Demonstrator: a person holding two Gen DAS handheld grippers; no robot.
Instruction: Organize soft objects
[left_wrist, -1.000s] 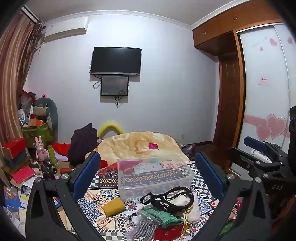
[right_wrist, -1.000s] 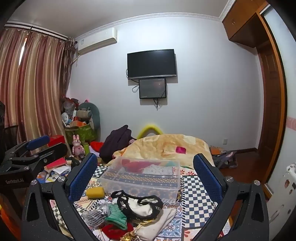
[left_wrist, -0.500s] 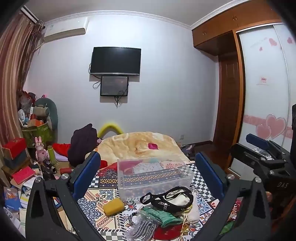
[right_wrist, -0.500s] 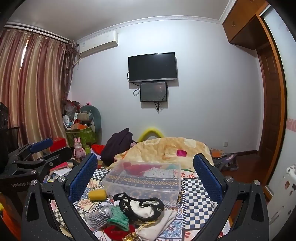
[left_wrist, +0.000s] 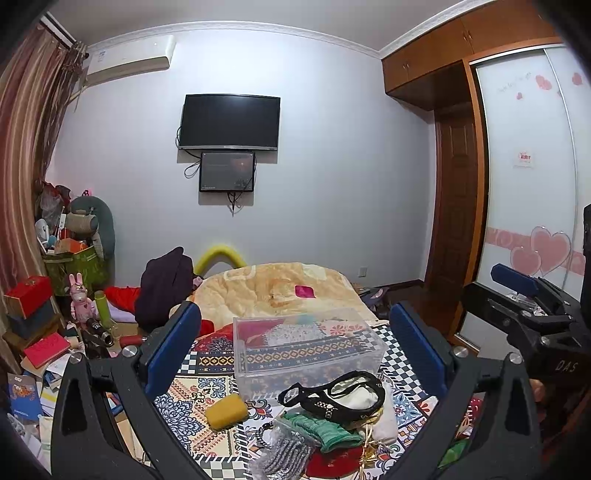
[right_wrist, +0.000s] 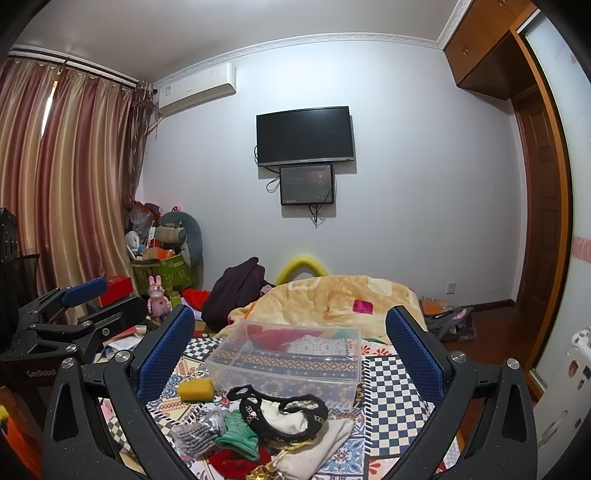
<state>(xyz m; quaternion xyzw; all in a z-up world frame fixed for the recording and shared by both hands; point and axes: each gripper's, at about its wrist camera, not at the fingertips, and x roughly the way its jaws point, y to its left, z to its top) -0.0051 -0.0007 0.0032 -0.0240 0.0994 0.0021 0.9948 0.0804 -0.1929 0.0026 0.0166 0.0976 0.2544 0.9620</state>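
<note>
left gripper (left_wrist: 295, 354): hovering above the near side of the bin, fingers (left_wrist: 173, 350) spread wide, holding nothing; also showing at the left edge of the right wrist view (right_wrist: 79, 310)
right gripper (right_wrist: 290, 354): hanging above the near side of the bin, fingers (right_wrist: 413, 354) spread wide, holding nothing; also showing right of the bin in the left wrist view (left_wrist: 524, 306)
bin (left_wrist: 306, 347): clear plastic, lid off, sitting on the patterned cloth (left_wrist: 199, 391); the cloth pattern is showing through its walls; cannot tell whether anything is lying inside
pile (right_wrist: 266, 424): soft things lying on the cloth just in front of the bin
sponge (left_wrist: 226, 406): yellow, lying in front of the bin's left corner, apart from the pile
black strap (left_wrist: 332, 395): looping over a white cloth (left_wrist: 354, 397), just in front of the bin
green cloth (left_wrist: 321, 430): lying in front of the black strap, touching it
grey knit (left_wrist: 284, 452): lying left of the green cloth, touching it
red cloth (left_wrist: 332, 463): lying under the green cloth, nearest the camera
blanket (left_wrist: 280, 291): yellow, bunching up behind the bin
TV (left_wrist: 229, 122): hanging on the wall far behind the bin
</note>
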